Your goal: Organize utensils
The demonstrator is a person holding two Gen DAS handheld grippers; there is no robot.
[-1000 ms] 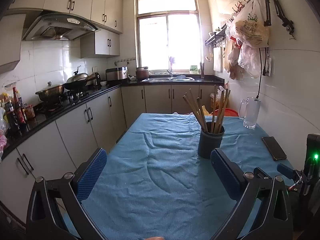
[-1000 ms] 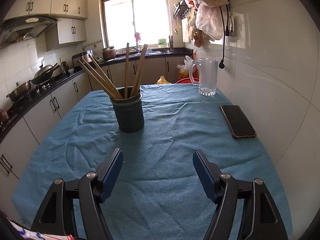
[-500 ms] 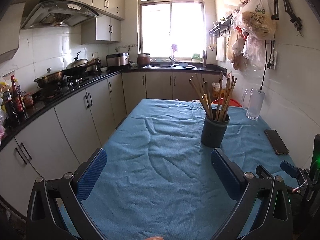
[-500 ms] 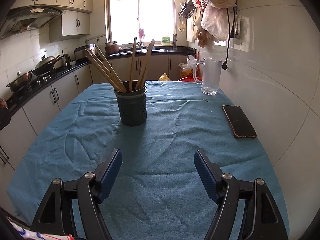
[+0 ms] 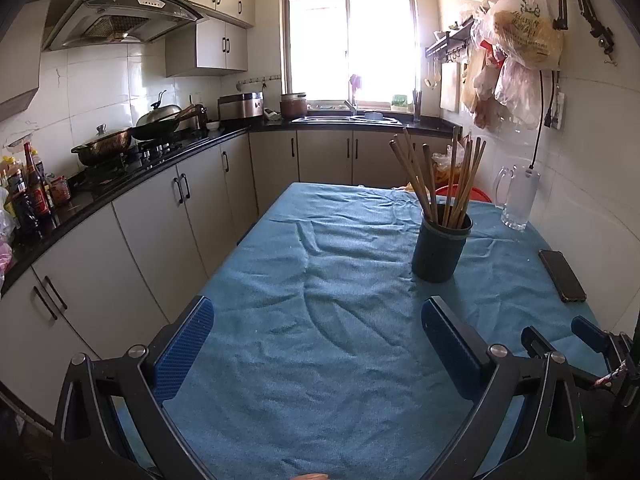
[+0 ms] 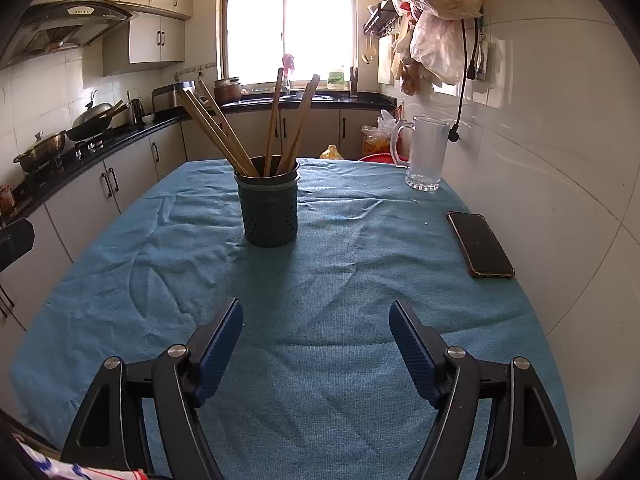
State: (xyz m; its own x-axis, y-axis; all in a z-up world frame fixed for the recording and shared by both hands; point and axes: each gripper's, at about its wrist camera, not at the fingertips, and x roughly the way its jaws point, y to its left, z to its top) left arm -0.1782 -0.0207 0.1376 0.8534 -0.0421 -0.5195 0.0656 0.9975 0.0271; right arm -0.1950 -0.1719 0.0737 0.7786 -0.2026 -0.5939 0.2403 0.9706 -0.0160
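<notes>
A dark perforated utensil holder [image 6: 270,208] stands upright on the blue tablecloth [image 6: 340,272], with several wooden chopsticks [image 6: 224,128] fanned out of its top. The left wrist view shows the same holder [image 5: 440,246] and chopsticks [image 5: 440,176] to the right of centre. My right gripper [image 6: 316,316] is open above the cloth, well short of the holder, nothing between its fingers. My left gripper [image 5: 318,318] is also open and empty over the cloth, the holder ahead and to its right. The right gripper's blue pad and frame [image 5: 588,332] show at the left wrist view's lower right.
A black phone [image 6: 480,244] lies flat near the right wall. A frosted glass mug [image 6: 426,154] stands at the table's far right. Kitchen cabinets and a stove with pots [image 5: 120,144] run along the left. Plastic bags [image 6: 436,12] hang on the right wall.
Both views tilt slightly: the holder sits lower and nearer in the frames than before. The left gripper has sunk a little toward the cloth. Both grippers stay open and empty.
</notes>
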